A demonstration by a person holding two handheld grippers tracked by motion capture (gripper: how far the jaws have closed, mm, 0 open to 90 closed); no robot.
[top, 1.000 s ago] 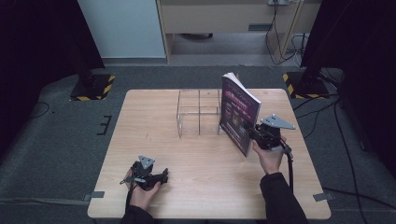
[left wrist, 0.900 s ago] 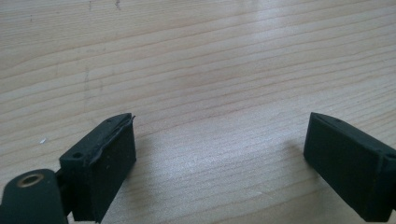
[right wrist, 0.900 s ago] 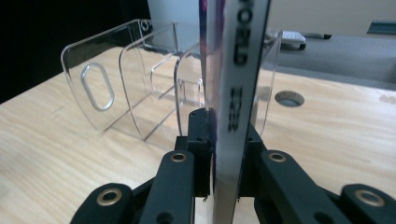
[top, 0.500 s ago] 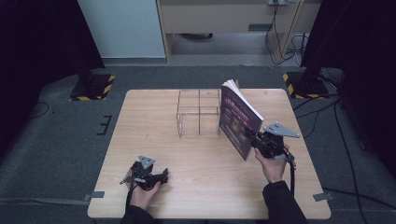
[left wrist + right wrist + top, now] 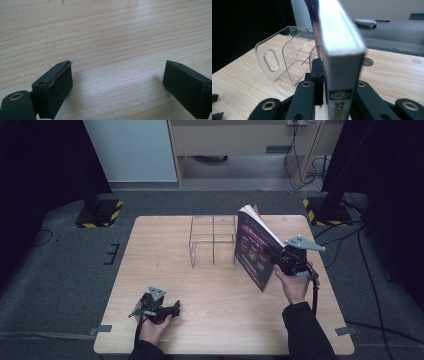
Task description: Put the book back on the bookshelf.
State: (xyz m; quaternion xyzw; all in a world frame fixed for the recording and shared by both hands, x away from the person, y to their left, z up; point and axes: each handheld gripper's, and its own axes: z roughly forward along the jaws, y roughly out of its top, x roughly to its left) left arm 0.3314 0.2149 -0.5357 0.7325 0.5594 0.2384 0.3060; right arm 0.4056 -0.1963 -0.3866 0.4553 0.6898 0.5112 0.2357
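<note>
While the right gripper (image 5: 274,256) clamps a purple book (image 5: 254,251) upright,
the left gripper (image 5: 172,309) rests open-jawed on the table (image 5: 210,320) near a clear rack (image 5: 212,240).

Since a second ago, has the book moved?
Yes. The book, clamped in the right gripper, has lifted and tilted, its top leaning toward the clear rack, its lower corner off the table.

- The thick purple-covered paperback book (image 5: 254,251), clamped in the right gripper (image 5: 274,256), now tilts further, its top edge leaning toward 11 o'clock while its lower corner swings toward 6 o'clock, nearer the person.
- The book sits higher above the light wooden table (image 5: 200,330) than a second ago.
- The right hand (image 5: 292,282) draws back toward 5 o'clock, so the book's lower part stands farther from the clear acrylic divided rack (image 5: 212,240).
</note>
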